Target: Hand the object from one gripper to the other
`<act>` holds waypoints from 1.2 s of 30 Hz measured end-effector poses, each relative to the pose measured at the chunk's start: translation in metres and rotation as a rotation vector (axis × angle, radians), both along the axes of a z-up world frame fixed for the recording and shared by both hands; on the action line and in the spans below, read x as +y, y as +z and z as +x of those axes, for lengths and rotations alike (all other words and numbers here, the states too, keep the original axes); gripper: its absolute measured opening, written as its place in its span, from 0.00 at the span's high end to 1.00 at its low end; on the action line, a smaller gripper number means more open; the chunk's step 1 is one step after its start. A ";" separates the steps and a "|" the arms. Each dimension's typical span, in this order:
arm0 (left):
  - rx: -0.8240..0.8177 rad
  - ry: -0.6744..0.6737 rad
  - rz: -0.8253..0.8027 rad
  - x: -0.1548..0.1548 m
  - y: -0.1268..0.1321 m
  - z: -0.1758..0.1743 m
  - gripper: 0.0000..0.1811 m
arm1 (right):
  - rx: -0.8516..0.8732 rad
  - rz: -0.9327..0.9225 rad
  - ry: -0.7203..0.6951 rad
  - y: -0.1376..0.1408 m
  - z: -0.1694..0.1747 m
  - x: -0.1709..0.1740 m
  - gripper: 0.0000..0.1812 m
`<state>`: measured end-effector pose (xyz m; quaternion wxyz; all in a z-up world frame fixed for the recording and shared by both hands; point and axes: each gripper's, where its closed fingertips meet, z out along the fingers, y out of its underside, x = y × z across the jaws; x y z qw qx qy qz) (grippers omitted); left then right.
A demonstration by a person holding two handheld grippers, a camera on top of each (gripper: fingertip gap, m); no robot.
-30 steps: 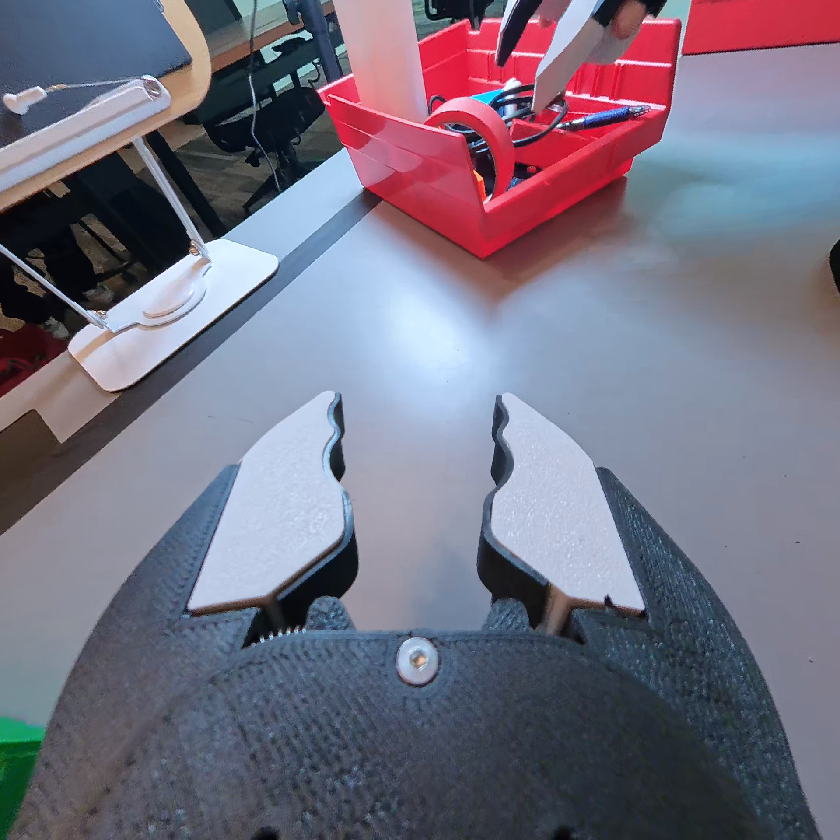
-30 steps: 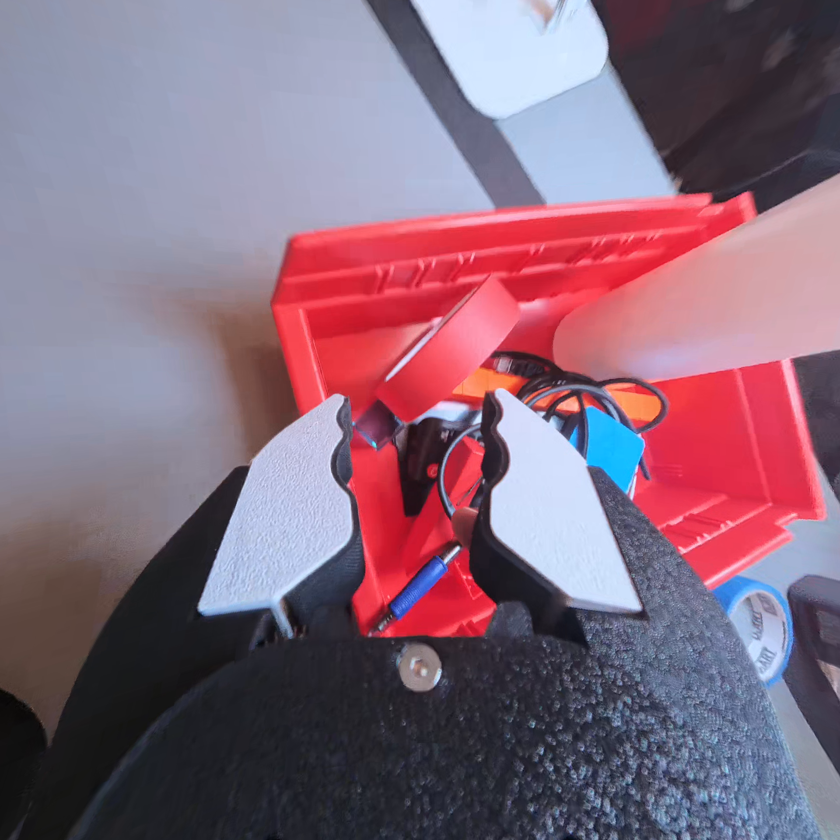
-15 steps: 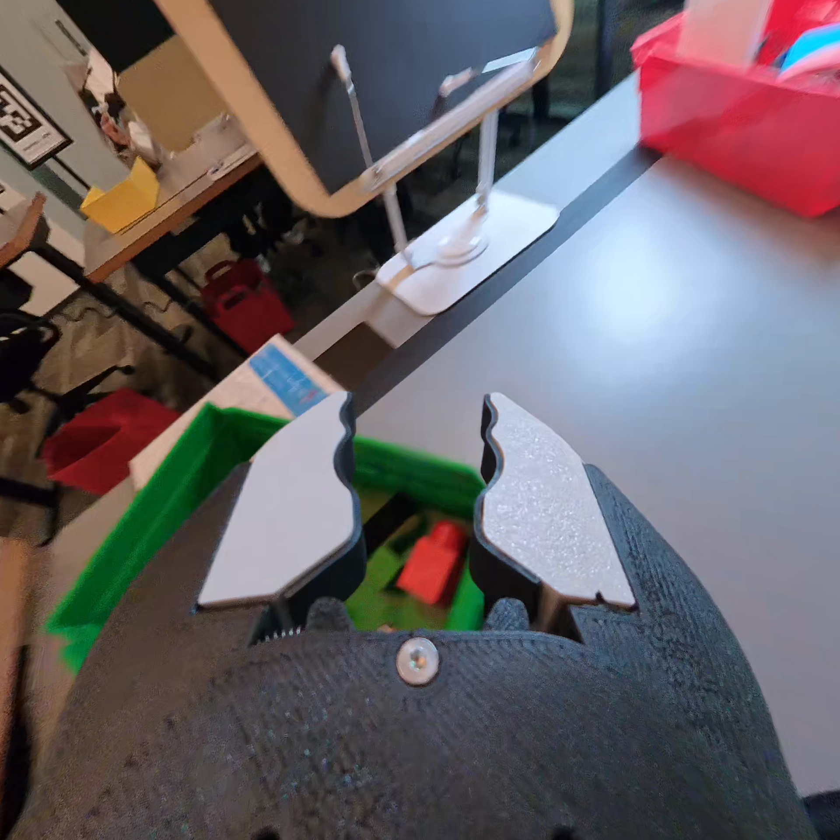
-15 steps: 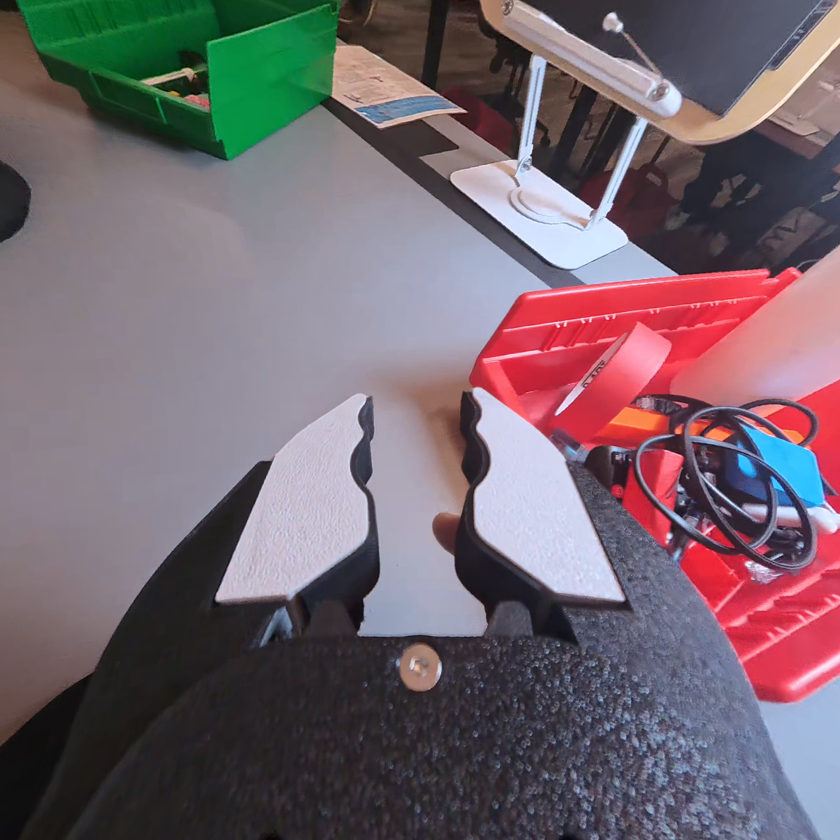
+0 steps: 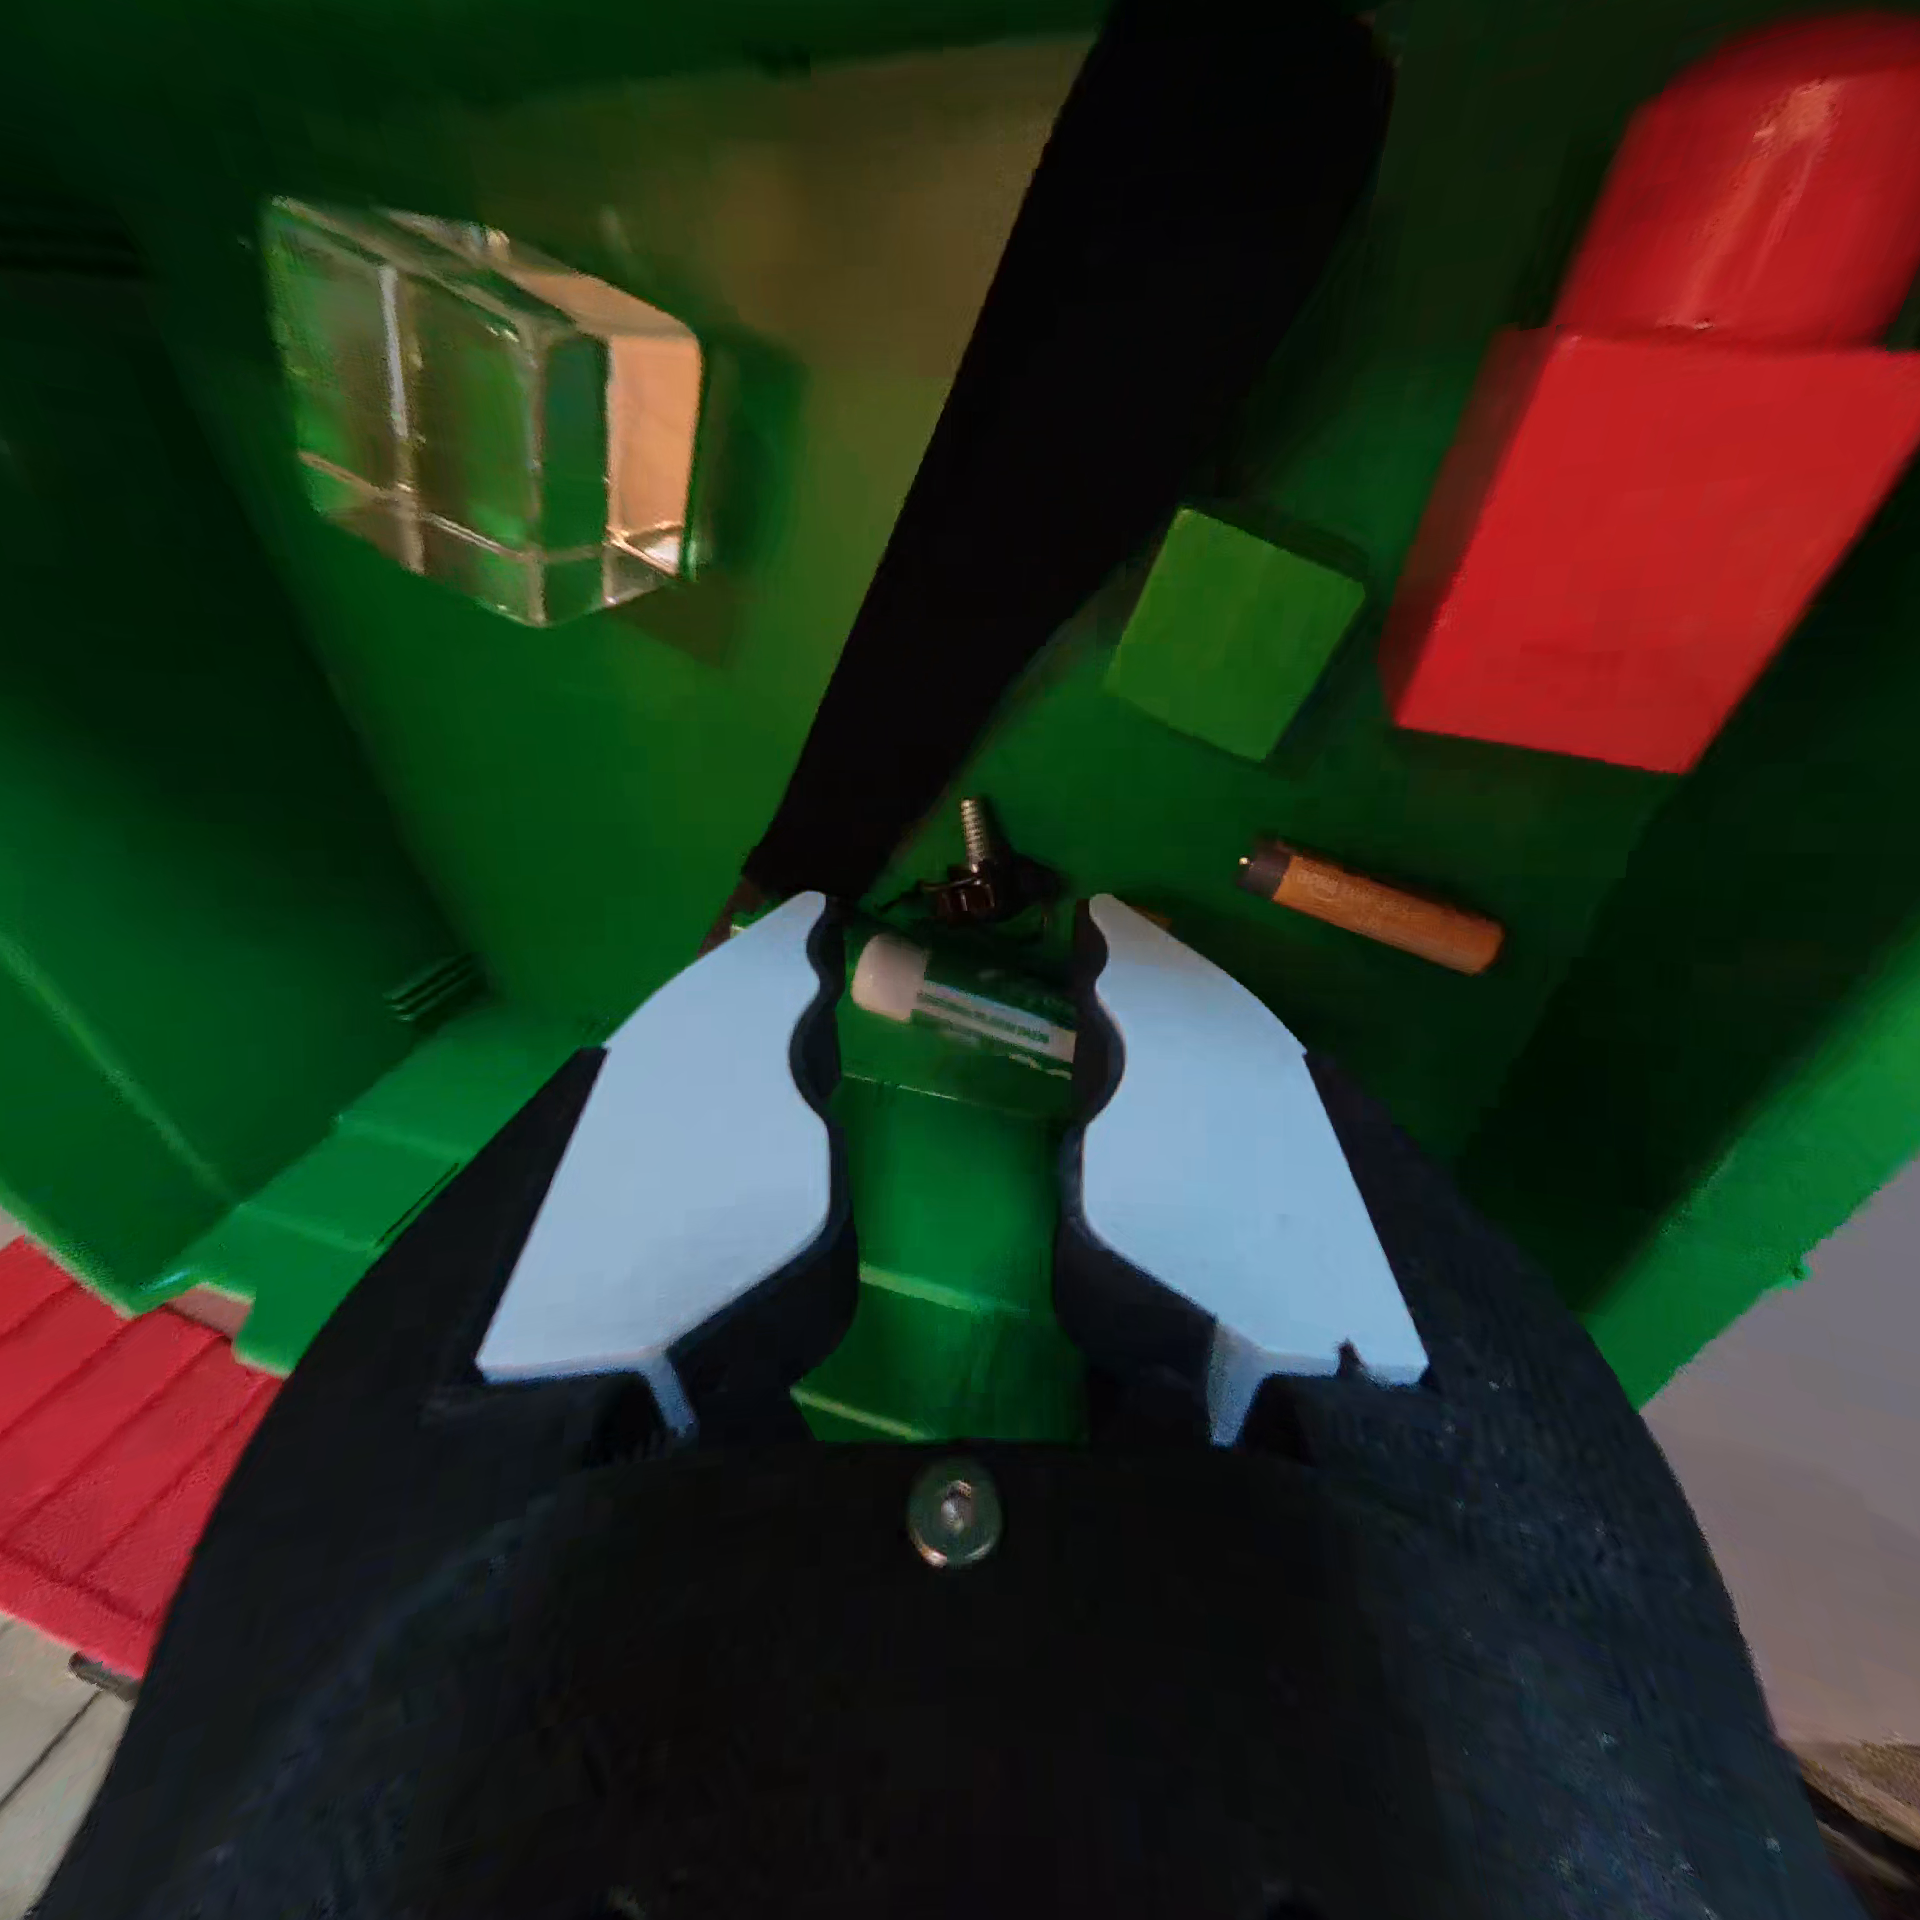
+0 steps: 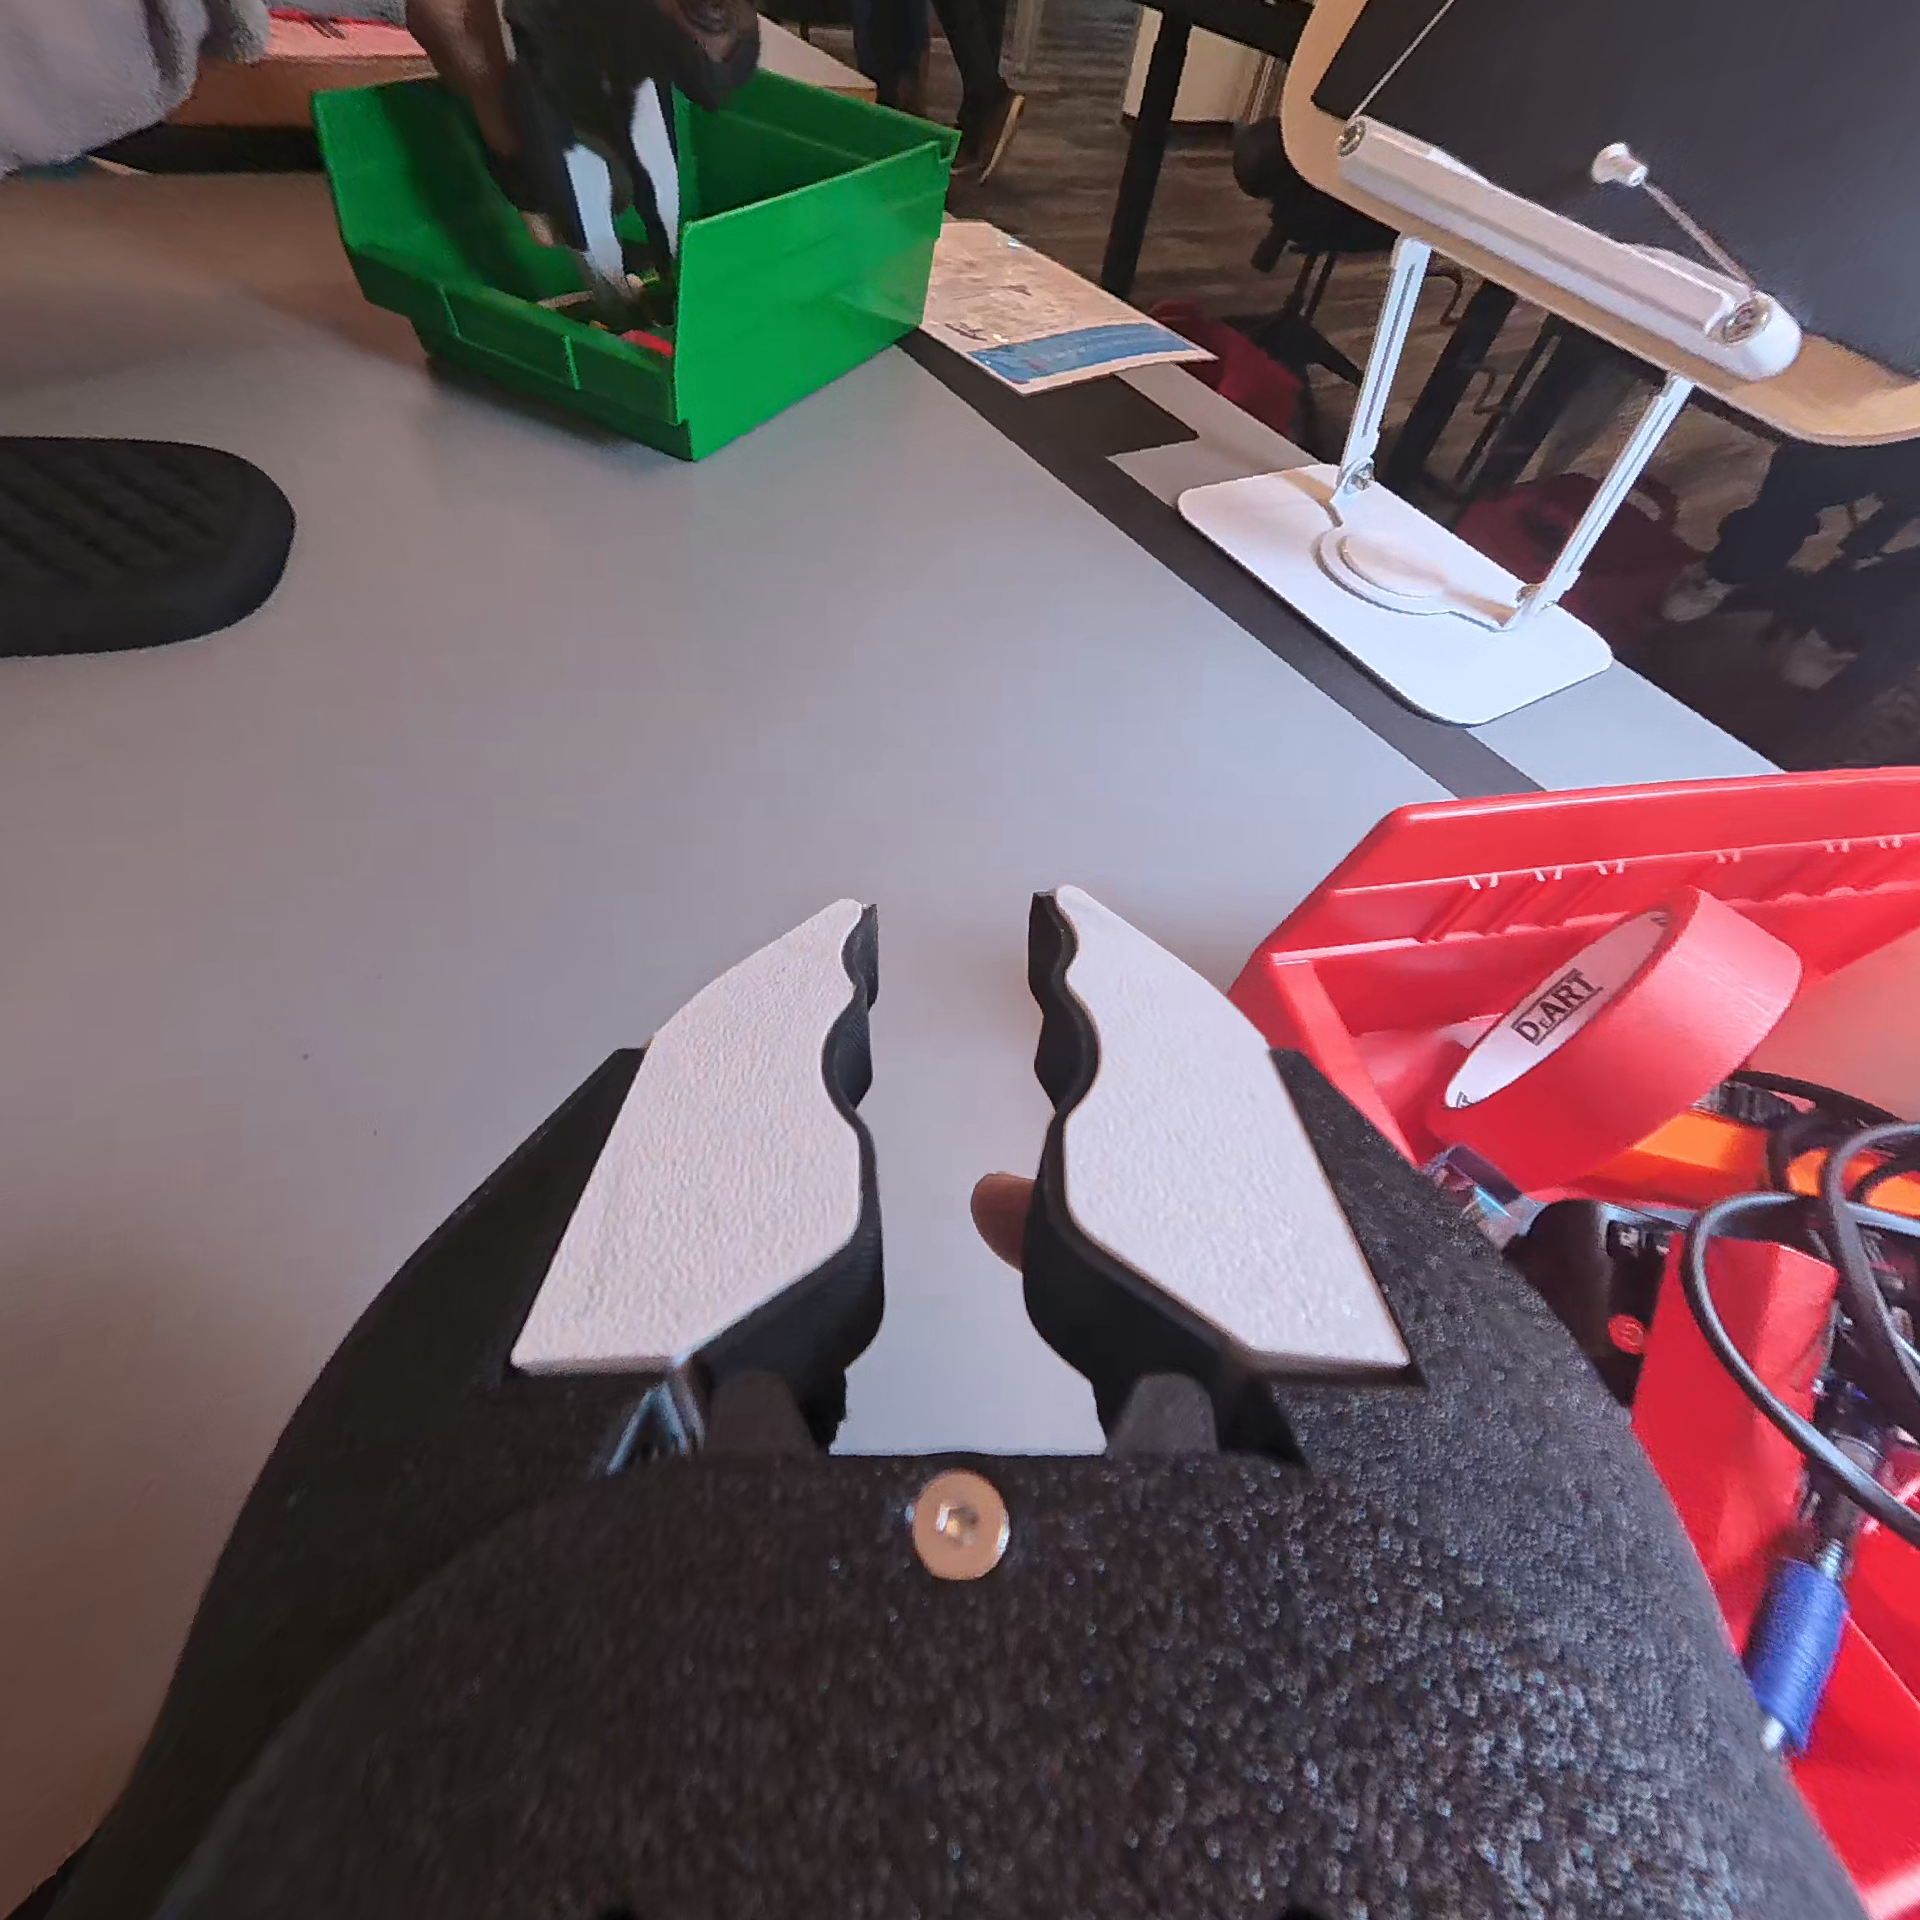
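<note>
My left gripper (image 5: 956, 925) is down inside the green bin (image 5: 520, 831). Its jaws are open, astride a small green tube with a white cap (image 5: 956, 1003) that lies on the bin floor. I see no firm press of the pads on the tube. The right wrist view shows this gripper (image 6: 613, 260) reaching into the green bin (image 6: 790, 260) at the far left. My right gripper (image 6: 953, 914) is open and empty above the grey table (image 6: 520, 831), just left of the red bin (image 6: 1558, 862).
The green bin also holds a clear cube (image 5: 478, 416), a red block (image 5: 1642, 540), a green block (image 5: 1231, 634), a brown battery (image 5: 1371, 906), a black-headed screw (image 5: 977, 862) and a black strip (image 5: 1091, 416). The red bin holds a red tape roll (image 6: 1652, 1029) and cables. A white stand (image 6: 1403, 613) is at the table's far edge.
My left gripper swung left from the table and dropped into the green bin, its jaws narrowing around the green tube. My right gripper came out of the red bin, empty, and its jaws narrowed.
</note>
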<state>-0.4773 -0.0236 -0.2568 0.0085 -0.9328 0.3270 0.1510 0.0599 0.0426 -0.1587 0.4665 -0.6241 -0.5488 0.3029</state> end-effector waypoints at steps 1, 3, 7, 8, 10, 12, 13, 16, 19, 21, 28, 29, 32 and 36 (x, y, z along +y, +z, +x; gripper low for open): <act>-0.007 0.016 -0.031 -0.001 -0.005 -0.002 0.77 | 0.001 -0.003 0.000 -0.001 0.000 0.000 0.85; -0.020 0.037 -0.077 -0.004 -0.011 -0.003 0.82 | 0.008 -0.013 0.002 -0.002 0.001 -0.002 0.85; -0.035 0.029 -0.081 0.000 -0.004 -0.001 0.86 | 0.031 -0.028 -0.005 -0.001 0.004 -0.001 0.85; -0.050 0.020 -0.049 0.003 0.002 0.001 0.87 | 0.037 -0.034 -0.007 -0.001 0.004 -0.001 0.85; -0.097 0.014 0.031 0.011 0.019 0.007 0.87 | 0.054 -0.052 -0.002 0.001 0.004 -0.001 0.86; -0.153 0.011 0.121 0.017 0.039 0.013 0.87 | 0.069 -0.060 0.000 0.003 0.003 -0.002 0.86; -0.192 0.013 0.158 0.019 0.048 0.018 0.87 | 0.072 -0.063 0.002 0.003 0.002 -0.003 0.86; -0.306 -0.004 0.253 0.020 0.071 0.033 0.87 | 0.077 -0.070 0.018 0.005 -0.001 -0.007 0.86; -0.420 -0.033 0.352 0.022 0.087 0.049 0.87 | 0.069 -0.064 0.034 0.004 -0.005 -0.012 0.86; -0.515 -0.063 0.423 0.023 0.095 0.061 0.87 | 0.060 -0.060 0.044 0.003 -0.008 -0.015 0.86; -0.896 -0.269 0.718 0.022 0.152 0.146 0.87 | 0.190 -0.013 0.136 0.037 -0.046 -0.041 0.87; -0.899 -0.313 0.773 0.022 0.159 0.162 0.87 | 0.218 -0.018 0.147 0.045 -0.056 -0.045 0.88; -0.823 -0.398 0.906 0.025 0.168 0.200 0.87 | 0.292 -0.061 0.182 0.063 -0.092 -0.057 0.88; -0.799 -0.456 1.014 0.026 0.169 0.234 0.87 | 0.322 -0.122 0.199 0.068 -0.143 -0.066 0.88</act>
